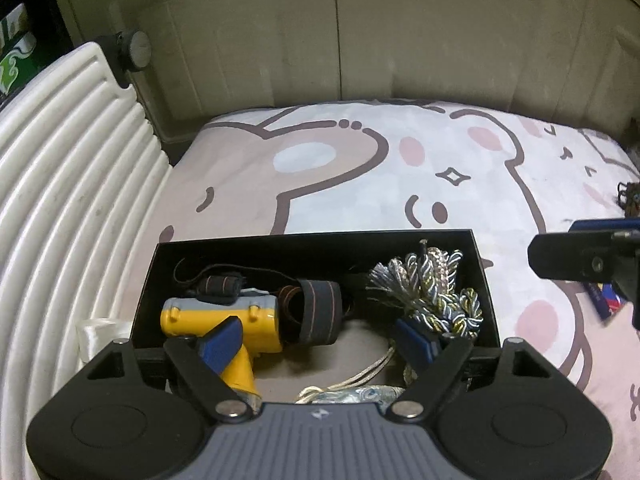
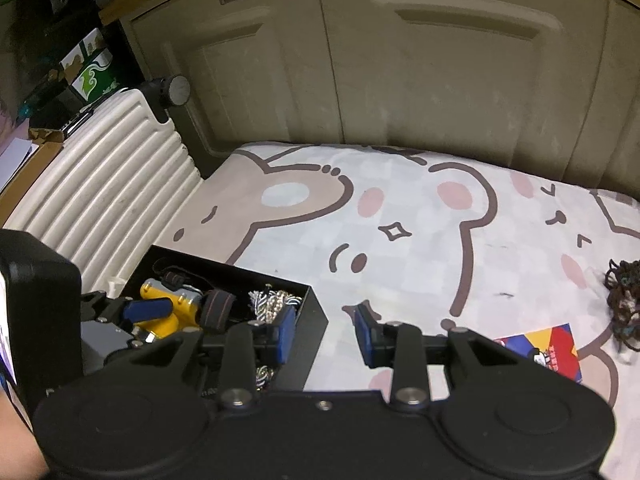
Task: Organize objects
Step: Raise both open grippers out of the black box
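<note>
Over the black box [image 1: 486, 280], both hand-held grippers gape empty; white suitcase [image 1: 60, 200] flanks it.

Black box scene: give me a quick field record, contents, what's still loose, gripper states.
surface: cartoon-print bedcover
container: black box, open top
inside box: yellow toy gun, dark strap roll, braided cord bundle
loose on cover: colourful card, dark tangled cord
left gripper: open, over box, nothing between pads
right gripper: open, empty, beside box
</note>
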